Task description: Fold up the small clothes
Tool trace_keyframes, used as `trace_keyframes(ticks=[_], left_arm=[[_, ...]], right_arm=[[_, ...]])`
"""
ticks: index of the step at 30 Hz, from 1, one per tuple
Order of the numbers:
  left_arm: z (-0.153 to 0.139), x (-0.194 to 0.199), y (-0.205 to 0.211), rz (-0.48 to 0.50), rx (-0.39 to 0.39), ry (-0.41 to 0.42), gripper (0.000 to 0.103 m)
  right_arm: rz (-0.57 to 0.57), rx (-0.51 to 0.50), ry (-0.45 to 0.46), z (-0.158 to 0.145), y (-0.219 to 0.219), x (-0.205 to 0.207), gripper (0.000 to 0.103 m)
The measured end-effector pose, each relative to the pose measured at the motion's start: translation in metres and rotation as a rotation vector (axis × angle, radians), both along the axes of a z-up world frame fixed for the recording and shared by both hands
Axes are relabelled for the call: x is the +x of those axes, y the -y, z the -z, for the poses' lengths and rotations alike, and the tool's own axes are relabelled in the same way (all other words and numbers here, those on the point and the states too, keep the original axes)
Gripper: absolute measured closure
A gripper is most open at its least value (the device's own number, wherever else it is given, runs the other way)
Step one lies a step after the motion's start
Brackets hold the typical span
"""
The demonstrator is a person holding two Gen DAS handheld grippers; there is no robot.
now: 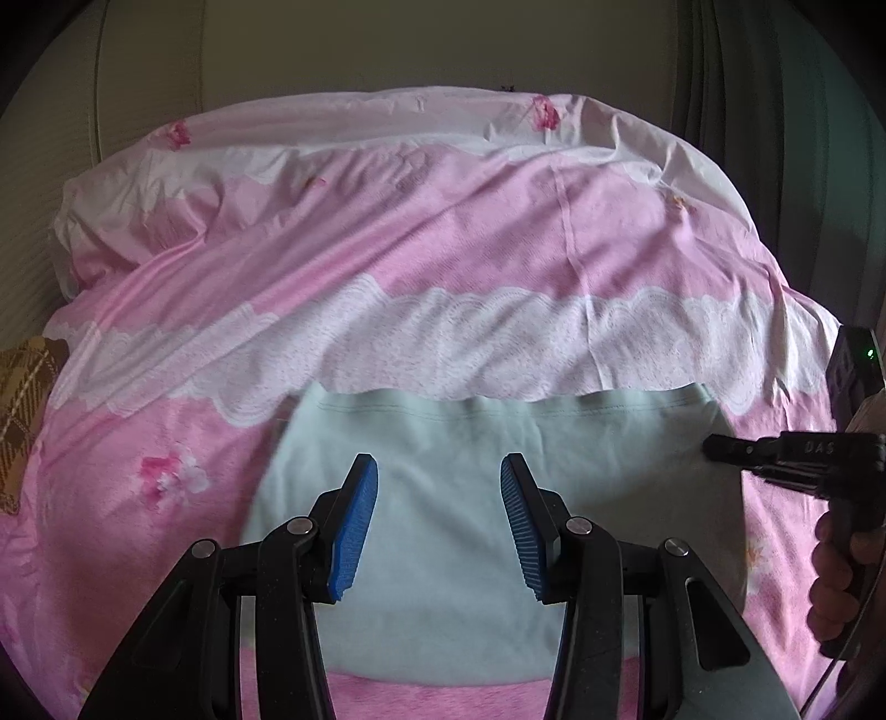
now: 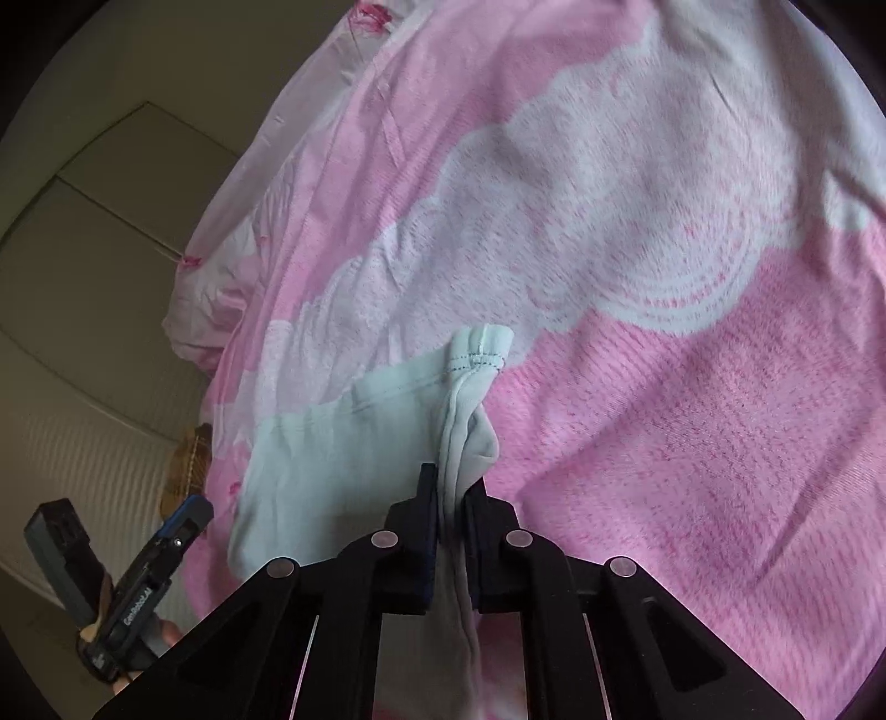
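Note:
A pale mint-green garment (image 1: pixel 443 531) lies flat on the pink bed cover (image 1: pixel 387 238). My left gripper (image 1: pixel 439 471) hovers over its middle, open and empty, blue pads apart. My right gripper (image 2: pixel 449 487) is shut on the garment's right edge (image 2: pixel 459 443), with bunched cloth pinched between the jaws. In the left wrist view the right gripper (image 1: pixel 714 445) comes in from the right at the garment's right edge. In the right wrist view the left gripper (image 2: pixel 194 512) shows at lower left beside the garment (image 2: pixel 332 454).
A pink-and-white floral quilt covers the bed; its white lace-print band (image 1: pixel 498 338) overlaps the garment's far edge. A brown plaid cloth (image 1: pixel 22 410) lies at the left. A pale wall (image 1: pixel 387 44) and dark curtain (image 1: pixel 775 111) stand behind.

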State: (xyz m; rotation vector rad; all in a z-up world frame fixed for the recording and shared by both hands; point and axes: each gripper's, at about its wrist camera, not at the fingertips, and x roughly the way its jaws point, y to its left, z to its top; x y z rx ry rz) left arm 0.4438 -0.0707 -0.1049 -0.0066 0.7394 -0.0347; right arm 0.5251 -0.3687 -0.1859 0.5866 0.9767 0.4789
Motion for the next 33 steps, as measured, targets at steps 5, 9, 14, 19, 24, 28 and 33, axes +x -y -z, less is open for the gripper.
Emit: trace_keyframes(ticks=[5,9,14,19,24,28,33], left_arm=[[-0.01,-0.009,-0.026,-0.008,-0.027,0.015,0.057],[-0.02,-0.019,-0.051,-0.016,-0.033,0.04,0.057],[-0.032,-0.028,-0.098,-0.049,-0.052,0.058,0.054],[-0.033,-0.037,-0.143,-0.09,-0.062,0.068,0.054],[-0.023,-0.042,-0.181,-0.121,-0.077,0.06,0.054],[-0.015,-0.046,-0.202,-0.133,-0.093,0.049,0.054],[-0.007,-0.052,-0.221,-0.148,-0.104,0.044,0.054]], right_arm=[[0.003,-0.045,0.017,-0.033,-0.023,-0.005,0.094],[-0.012,-0.075,0.041,-0.063,-0.052,-0.006,0.094],[-0.044,-0.123,0.052,-0.094,-0.103,-0.004,0.094],[-0.092,-0.196,0.031,-0.102,-0.175,0.002,0.094],[-0.104,-0.291,-0.005,-0.087,-0.238,0.006,0.094],[-0.088,-0.398,-0.026,-0.067,-0.284,0.011,0.094],[-0.073,-0.485,-0.082,-0.034,-0.321,0.017,0.094]])
